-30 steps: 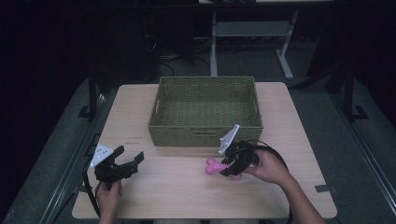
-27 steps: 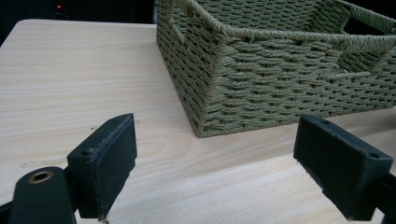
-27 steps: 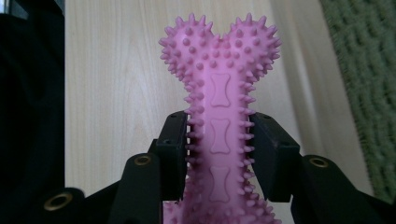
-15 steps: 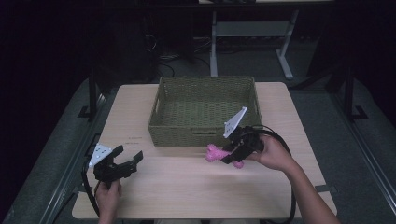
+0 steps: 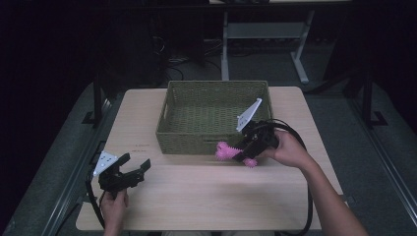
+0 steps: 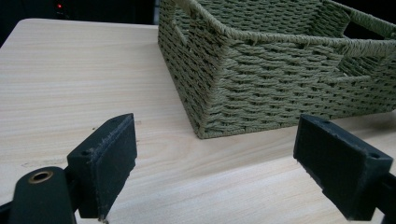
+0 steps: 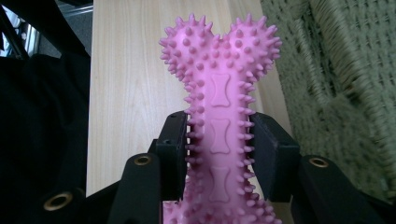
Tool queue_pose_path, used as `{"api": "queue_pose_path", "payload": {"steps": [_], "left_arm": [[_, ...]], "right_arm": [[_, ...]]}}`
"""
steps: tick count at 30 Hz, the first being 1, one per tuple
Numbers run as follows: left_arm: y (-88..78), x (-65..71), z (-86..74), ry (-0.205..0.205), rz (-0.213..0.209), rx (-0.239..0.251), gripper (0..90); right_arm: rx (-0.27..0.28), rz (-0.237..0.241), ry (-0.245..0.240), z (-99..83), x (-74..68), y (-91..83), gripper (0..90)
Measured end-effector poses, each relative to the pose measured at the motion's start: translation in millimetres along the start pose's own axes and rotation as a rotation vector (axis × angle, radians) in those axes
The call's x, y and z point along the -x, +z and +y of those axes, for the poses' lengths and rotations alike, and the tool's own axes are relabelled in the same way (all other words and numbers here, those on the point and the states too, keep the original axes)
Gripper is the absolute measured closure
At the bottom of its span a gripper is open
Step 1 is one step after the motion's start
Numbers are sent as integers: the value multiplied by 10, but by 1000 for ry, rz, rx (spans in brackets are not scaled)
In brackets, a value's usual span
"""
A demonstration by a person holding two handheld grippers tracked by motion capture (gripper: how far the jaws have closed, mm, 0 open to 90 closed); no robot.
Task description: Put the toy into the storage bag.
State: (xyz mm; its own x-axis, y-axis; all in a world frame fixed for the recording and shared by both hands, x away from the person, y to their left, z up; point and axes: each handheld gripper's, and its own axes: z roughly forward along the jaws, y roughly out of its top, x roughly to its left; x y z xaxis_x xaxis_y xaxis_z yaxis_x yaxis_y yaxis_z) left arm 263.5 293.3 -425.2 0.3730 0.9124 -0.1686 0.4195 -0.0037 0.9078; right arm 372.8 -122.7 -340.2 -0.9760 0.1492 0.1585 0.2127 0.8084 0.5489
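We clamp the spiky pink rubber bone toy (image 7: 219,140) between our right gripper (image 5: 246,147) pads, beside the green woven basket (image 5: 196,140) | left gripper (image 5: 129,173) released, nothing between its fingers

Black hand-held gripper (image 5: 246,147), brass screws

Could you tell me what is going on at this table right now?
A person is working with a handheld gripper in each hand. The right gripper has its fingers shut on a pink spiky bone toy, held above the table just in front of the green woven basket. The left gripper rests open near the table's front left, holding nothing.
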Motion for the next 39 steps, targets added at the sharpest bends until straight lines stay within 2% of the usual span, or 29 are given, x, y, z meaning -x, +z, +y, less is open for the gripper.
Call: {"api": "queue_pose_path", "payload": {"steps": [14, 21, 31, 35, 39], "left_arm": [[5, -2, 1, -3, 1, -1, 128], [-4, -21, -1, -7, 5, 1, 128], [4, -30, -2, -13, 2, 0, 128], [1, -33, -2, -15, 4, 2, 129], [3, -34, -1, -14, 5, 1, 129]], "right_arm": [[27, 16, 6, 123, 114, -210, 581], [38, 21, 14, 174, 214, -304, 581], [29, 32, 21, 259, 337, -341, 581], [16, 31, 6, 304, 396, -347, 581], [18, 35, 19, 324, 448, -369, 582]]}}
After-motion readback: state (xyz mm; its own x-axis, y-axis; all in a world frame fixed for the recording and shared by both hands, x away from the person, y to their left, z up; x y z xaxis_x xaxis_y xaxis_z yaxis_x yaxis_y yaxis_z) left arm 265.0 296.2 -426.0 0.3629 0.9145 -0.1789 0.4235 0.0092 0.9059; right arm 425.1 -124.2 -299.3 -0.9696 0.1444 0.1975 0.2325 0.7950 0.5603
